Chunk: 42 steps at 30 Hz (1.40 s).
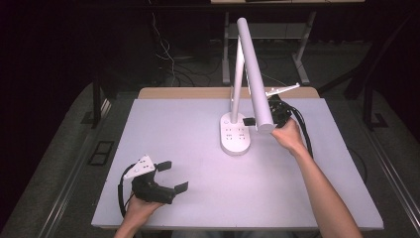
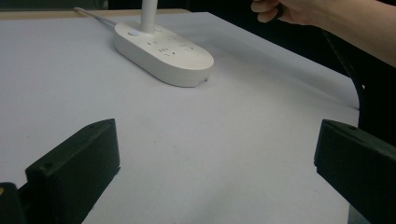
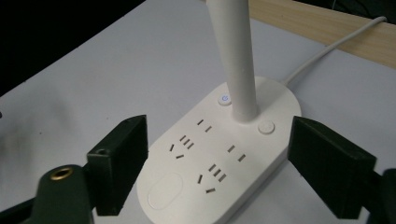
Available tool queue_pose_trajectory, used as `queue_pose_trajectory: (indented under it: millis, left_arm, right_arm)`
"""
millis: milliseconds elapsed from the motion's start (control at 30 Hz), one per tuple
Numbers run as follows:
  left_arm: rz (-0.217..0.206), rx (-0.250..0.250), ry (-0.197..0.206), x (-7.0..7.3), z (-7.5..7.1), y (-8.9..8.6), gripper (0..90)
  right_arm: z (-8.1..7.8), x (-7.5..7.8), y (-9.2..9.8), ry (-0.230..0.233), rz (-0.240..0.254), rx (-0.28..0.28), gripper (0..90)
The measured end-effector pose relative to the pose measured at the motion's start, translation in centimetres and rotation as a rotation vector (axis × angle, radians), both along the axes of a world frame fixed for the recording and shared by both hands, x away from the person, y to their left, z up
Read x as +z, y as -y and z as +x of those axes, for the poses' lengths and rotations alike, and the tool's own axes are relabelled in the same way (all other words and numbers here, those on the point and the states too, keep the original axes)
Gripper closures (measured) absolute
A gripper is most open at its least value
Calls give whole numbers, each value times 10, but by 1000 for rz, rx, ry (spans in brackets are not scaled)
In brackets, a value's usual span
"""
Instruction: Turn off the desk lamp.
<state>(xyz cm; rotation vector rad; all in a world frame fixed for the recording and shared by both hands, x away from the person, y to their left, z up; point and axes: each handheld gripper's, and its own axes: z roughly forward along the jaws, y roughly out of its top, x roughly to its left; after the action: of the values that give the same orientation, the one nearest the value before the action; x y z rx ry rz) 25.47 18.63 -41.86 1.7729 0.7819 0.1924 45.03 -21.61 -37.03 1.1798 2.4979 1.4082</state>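
Lamp (image 1: 247, 74) stands near the middle of the white table (image 1: 198, 198), slightly toward the far edge. Its oval base (image 1: 235, 134) carries socket slots, two round buttons and an oval pad; the one nearer the left jaw in the right gripper view bears a blue power mark. Post (image 3: 233, 60) rises from the base between the two buttons. White cord (image 3: 327, 51) runs from the base toward the wooden far edge of the table.

Right gripper (image 3: 217, 158) is held just beside the base on its right, jaws spread wide, one on either side of the base in its own view, touching nothing. Right hand (image 1: 288, 135) grips it from behind the lamp head.

Left gripper (image 1: 171, 176) sits low at the near left of the table, well apart from the lamp, jaws spread and empty. Left hand (image 1: 141, 208) holds it.
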Motion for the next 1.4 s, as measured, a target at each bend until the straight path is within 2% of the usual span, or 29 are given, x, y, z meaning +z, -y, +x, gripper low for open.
queue_pose_trajectory:
  millis: [67, 167, 233, 333, 367, 467, 500, 567, 633, 667, 833, 933, 1067, 1400]
  left_arm:
    - [0, 0, 0, 0, 0, -1, 0]
    - [-2, 1, 0, 0, 0, -1, 0]
    - [-1, 0, 3, 0, 0, -1, 0]
    - [0, 1, 3, 0, 0, -1, 0]
    - [-3, 2, 3, 0, 0, -1, 0]
    - [-3, 2, 2, 0, 0, -1, 0]
    - [-2, 0, 4, 0, 0, -1, 0]
    - [-2, 0, 4, 0, 0, -1, 0]
    - [-2, 1, 4, 0, 0, -1, 0]
    - [-3, 1, 4, 0, 0, -1, 0]
    - [1, -2, 5, 1, 0, -1, 0]
    - [1, -2, 4, 0, 0, -1, 0]
    - [-1, -3, 4, 0, 0, -1, 0]
    - [0, -5, 3, 0, 0, -1, 0]
  right_arm:
    - [1, -2, 0, 0, 9, 0, 245]
    - [7, -7, -5, -5, 6, -2, 337]
    - [8, -9, -6, -6, 2, -3, 352]
    - [13, -12, -10, -7, -5, -15, 445]
    - [13, -12, -10, -7, -5, -15, 445]
    - [18, -15, -11, -12, -11, -22, 532]
    - [21, -16, -11, -13, -10, -24, 585]
    - [22, -16, -11, -16, -9, -28, 610]
    - [26, -18, -13, -14, -17, -31, 685]
    - [26, -18, -13, -14, -17, -31, 685]
    - [34, -24, -13, -20, -23, -41, 860]
    - [38, -29, -14, -39, -30, -52, 899]
    - [43, -35, -16, -54, -41, -69, 900]
    - [50, -48, -22, -62, -52, -91, 900]
